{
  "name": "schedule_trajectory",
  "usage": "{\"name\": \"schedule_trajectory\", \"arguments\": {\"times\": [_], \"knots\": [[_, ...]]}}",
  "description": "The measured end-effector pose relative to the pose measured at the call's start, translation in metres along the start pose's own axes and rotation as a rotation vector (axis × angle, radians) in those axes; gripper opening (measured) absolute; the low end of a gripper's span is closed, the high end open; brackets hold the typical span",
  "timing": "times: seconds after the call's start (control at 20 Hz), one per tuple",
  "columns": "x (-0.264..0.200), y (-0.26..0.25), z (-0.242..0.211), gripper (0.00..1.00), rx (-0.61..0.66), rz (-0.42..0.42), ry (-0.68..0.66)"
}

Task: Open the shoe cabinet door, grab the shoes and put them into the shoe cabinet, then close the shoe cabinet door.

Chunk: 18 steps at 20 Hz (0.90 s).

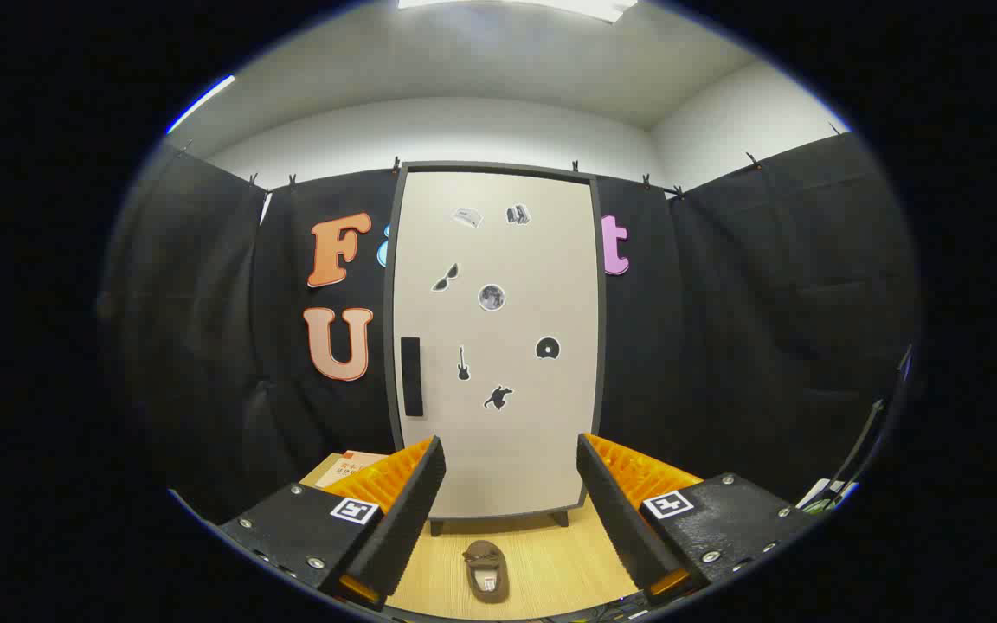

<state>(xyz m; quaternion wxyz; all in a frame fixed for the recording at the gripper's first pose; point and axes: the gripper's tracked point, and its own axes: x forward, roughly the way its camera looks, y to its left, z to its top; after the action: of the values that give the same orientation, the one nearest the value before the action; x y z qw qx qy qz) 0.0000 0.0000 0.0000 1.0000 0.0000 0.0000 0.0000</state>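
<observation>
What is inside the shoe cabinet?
That cannot be seen: the cabinet's door is shut and covers the inside. One shoe lies on the floor before it, between the open gripper's fingers.

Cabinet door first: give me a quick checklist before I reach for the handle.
1. Shoe cabinet door shut, ready to open: ok.
2. Black handle in sight on the door's left side: ok.
3. Gripper open, nothing between the fingers: ok.
4. Shoe on the wooden floor, short of the door: ok.
5. Door's swing clears the shoe: cannot tell.
6. Hinge side: cannot tell.
</observation>
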Motion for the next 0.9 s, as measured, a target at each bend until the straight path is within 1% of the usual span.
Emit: {"name": "schedule_trajectory", "arguments": {"times": [0.3,0.9], "knots": [[0.015,0.003,-0.002,0.96,-0.018,0.004,0.005],[0.03,0.009,-0.003,0.95,-0.008,0.021,0.004]]}}
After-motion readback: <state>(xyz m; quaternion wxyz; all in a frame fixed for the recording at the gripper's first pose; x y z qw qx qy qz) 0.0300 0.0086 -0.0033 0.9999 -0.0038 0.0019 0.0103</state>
